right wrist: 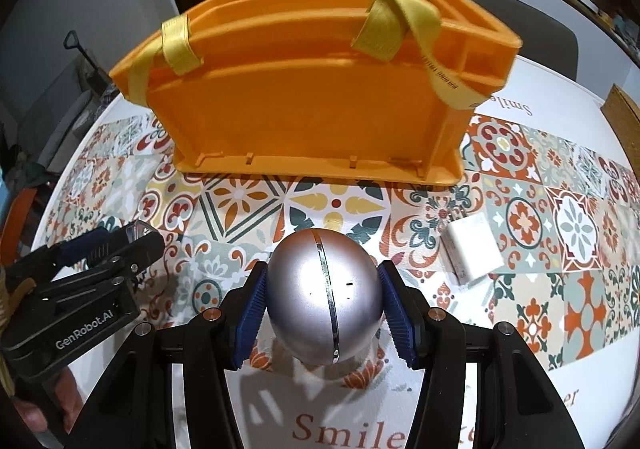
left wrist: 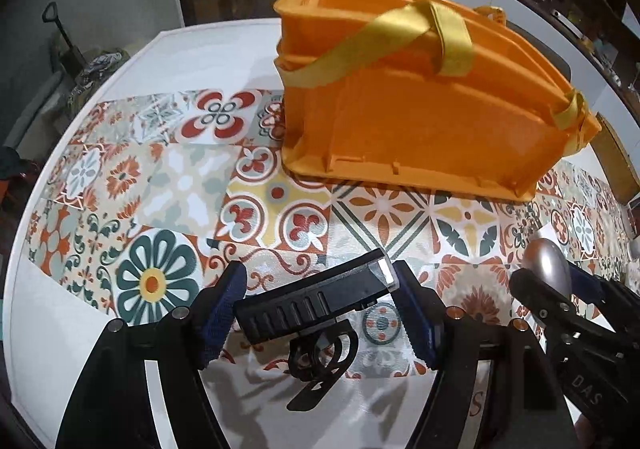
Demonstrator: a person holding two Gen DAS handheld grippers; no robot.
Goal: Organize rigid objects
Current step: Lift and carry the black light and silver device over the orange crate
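Gripping a black bike light [left wrist: 316, 299] in my left claw [left wrist: 320, 309] and a smooth, slippery silver egg [right wrist: 323, 289] across its widest part in my right claw [right wrist: 322, 305], near the stiff orange basket [right wrist: 304, 89].

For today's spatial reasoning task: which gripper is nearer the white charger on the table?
Right. The right gripper, holding the silver egg-shaped object, sits just left of the white charger; the left gripper is farther left.

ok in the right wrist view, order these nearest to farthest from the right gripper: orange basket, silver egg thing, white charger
1. Silver egg-shaped object: between the fingers of the right gripper, nearest.
2. White charger: flat on the patterned cloth, ahead and to the right.
3. Orange basket: standing across the table's far side, farthest.
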